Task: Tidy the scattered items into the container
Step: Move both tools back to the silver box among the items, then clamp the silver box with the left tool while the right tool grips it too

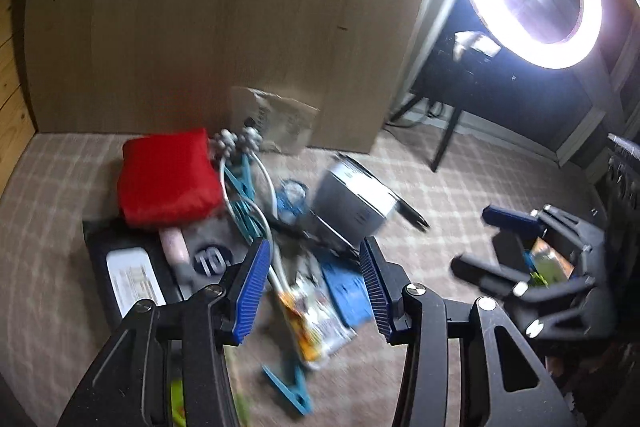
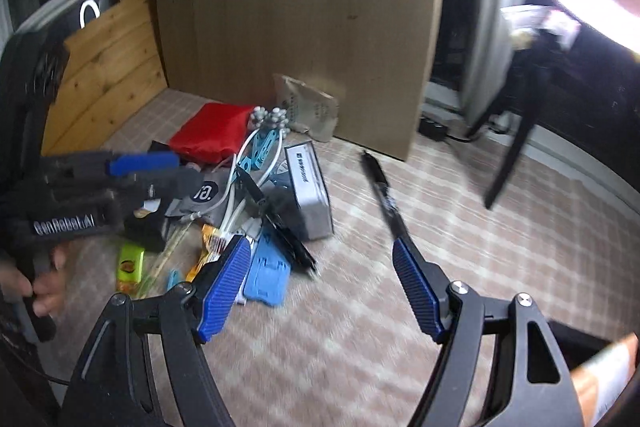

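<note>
Left wrist: my left gripper (image 1: 314, 283) is partly open and empty above the clutter pile: red pouch (image 1: 168, 177), silver box (image 1: 354, 199), snack packet (image 1: 310, 315). My right gripper (image 2: 320, 285) is wide open, empty; black pen (image 2: 382, 193) just beyond its fingertip on the checked mat (image 2: 480, 247).

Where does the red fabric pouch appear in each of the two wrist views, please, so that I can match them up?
Left wrist view: the red pouch lies left of centre, at the far left end of the clutter.
Right wrist view: the red pouch lies left of centre, beyond the clutter, near the board.
Shared landmark: the cluster of silver balls sits at the pouch's right edge in both.
</note>
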`<action>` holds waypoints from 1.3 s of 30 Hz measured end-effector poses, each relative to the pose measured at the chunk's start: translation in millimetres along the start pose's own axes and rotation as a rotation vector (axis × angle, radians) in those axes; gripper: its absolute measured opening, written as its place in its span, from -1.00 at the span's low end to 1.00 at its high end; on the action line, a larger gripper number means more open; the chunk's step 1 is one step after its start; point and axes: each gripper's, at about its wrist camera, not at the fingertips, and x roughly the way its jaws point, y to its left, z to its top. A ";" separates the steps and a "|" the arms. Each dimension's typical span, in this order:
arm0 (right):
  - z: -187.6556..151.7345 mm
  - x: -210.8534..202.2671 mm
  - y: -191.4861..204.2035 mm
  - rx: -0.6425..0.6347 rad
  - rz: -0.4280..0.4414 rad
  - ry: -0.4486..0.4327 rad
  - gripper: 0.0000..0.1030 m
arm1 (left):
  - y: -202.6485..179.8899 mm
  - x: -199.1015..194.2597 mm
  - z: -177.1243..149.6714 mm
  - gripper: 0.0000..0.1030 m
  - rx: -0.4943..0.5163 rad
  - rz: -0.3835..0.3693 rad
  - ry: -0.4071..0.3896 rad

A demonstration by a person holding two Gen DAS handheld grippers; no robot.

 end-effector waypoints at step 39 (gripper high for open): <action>14.8 54.5 -18.5 0.085 0.087 -0.007 -0.52 | -38.9 77.0 44.2 0.01 0.155 -0.337 0.134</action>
